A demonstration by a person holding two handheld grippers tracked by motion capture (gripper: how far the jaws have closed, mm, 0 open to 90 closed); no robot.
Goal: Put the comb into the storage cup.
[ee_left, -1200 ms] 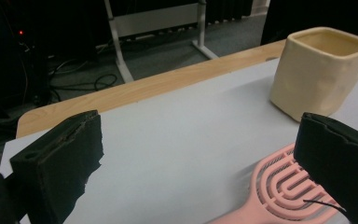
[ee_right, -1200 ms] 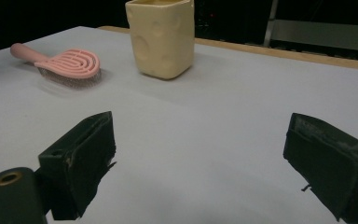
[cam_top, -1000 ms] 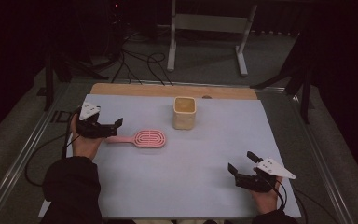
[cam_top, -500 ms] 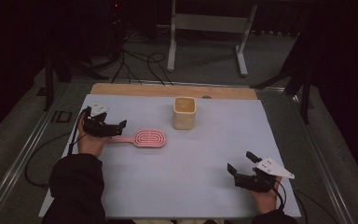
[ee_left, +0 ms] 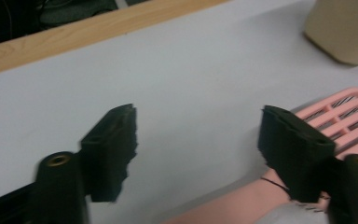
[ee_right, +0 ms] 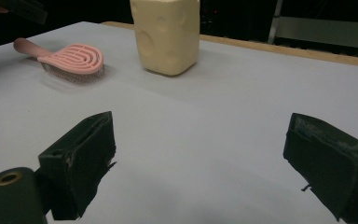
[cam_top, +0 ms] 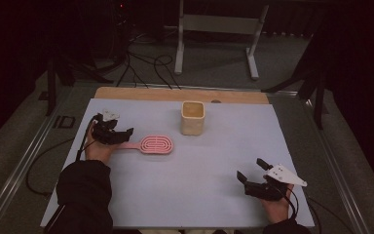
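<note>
A pink hairbrush [cam_top: 153, 145] lies flat on the grey mat, left of centre, with its handle pointing left. My left gripper [cam_top: 124, 136] is down at that handle. In the left gripper view the handle [ee_left: 223, 205] runs low between the jaws of the left gripper [ee_left: 198, 116]. The jaws have just been closing, but the pads stand apart from the handle. A cream square cup [cam_top: 193, 118] stands upright behind the brush. My right gripper [cam_top: 251, 169] rests open near the front right, nothing between its jaws. The right gripper view looks past the right gripper [ee_right: 201, 123] at the brush [ee_right: 72, 58] and the cup [ee_right: 166, 35].
The grey mat [cam_top: 199, 185] covers the table; a wooden strip [cam_top: 175, 94] shows along its far edge. Beyond the table, a metal stand [cam_top: 214, 29] and cables [cam_top: 141, 63] sit on the dark floor. Wide bare mat lies between the two grippers.
My left gripper has moved down and rightward onto the brush handle, and its jaws have narrowed around it. The right gripper, brush and cup have stayed put.
</note>
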